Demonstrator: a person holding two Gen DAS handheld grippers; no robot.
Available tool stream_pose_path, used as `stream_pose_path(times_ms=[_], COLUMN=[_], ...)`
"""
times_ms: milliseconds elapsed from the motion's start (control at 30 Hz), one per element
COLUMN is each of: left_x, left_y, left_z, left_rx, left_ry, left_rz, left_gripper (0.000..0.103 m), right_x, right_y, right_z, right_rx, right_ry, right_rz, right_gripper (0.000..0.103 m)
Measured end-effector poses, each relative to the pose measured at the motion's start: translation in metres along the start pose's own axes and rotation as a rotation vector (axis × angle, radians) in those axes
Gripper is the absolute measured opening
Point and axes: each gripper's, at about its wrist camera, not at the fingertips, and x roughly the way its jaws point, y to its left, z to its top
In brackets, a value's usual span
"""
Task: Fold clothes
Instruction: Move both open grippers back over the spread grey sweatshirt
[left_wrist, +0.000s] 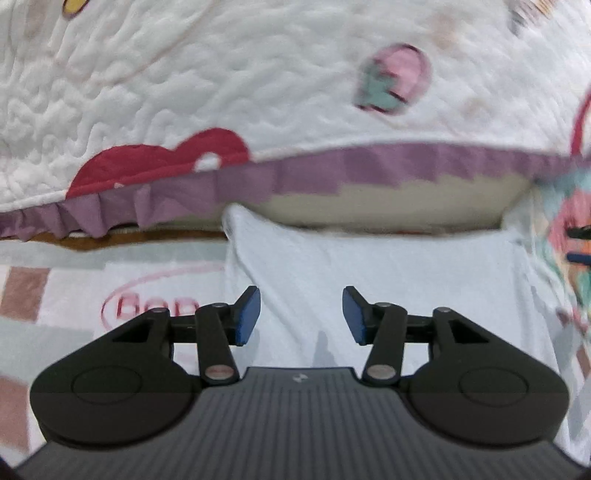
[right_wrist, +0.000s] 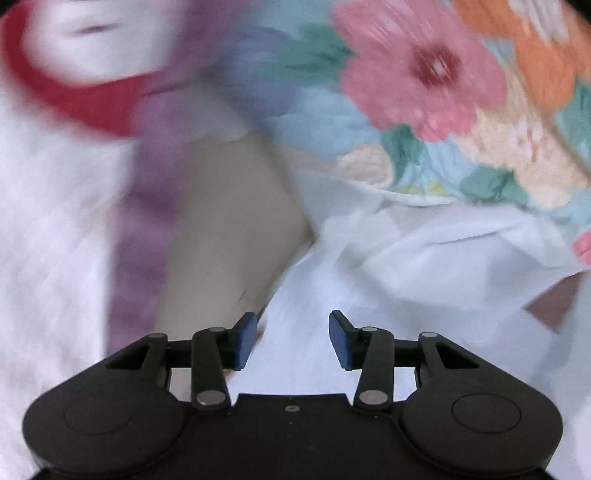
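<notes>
So the left gripper (left_wrist: 301, 315) has its jaws spread wide with nothing in them, sitting low over a pale blue garment (left_wrist: 369, 280) that lies fairly flat on the bed. The garment's far edge runs right up against the purple ruffled border (left_wrist: 332, 170) of a white quilt (left_wrist: 221, 74), with a beige strip (left_wrist: 388, 203) showing between them, so not much room that way. To the left there's open printed sheet (left_wrist: 66, 295).

The right gripper (right_wrist: 291, 341) is also wide open and empty, over the same pale cloth (right_wrist: 424, 266), which is rumpled here. A floral blanket (right_wrist: 443, 92) crowds the far right edge. The right view is pretty blurry, so I can't tell if the fingers touch the fabric. No containers anywhere.
</notes>
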Motion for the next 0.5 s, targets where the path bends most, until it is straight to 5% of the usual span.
stream_pose_path(times_ms=[133,300,500], left_x=[-0.039,-0.065,-0.082], left_y=[-0.04,-0.087,-0.114], left_z=[-0.044,-0.115,-0.178], left_rx=[0.048,0.13,0.125], left_ry=[0.067,0.154,0.222], left_rz=[-0.032,-0.055,-0.103], left_gripper=[0.051,0.051,0.052], right_x=[-0.153,-0.189,-0.226], right_y=[-0.031,-0.103,-0.164], right_z=[-0.033,-0.106,-0.146], right_rx=[-0.25,-0.452,-0.402], right_ry=[0.021,0.094,0.093], right_rz=[0.011,-0.123,-0.045], right_gripper=[0.049,0.049,0.05])
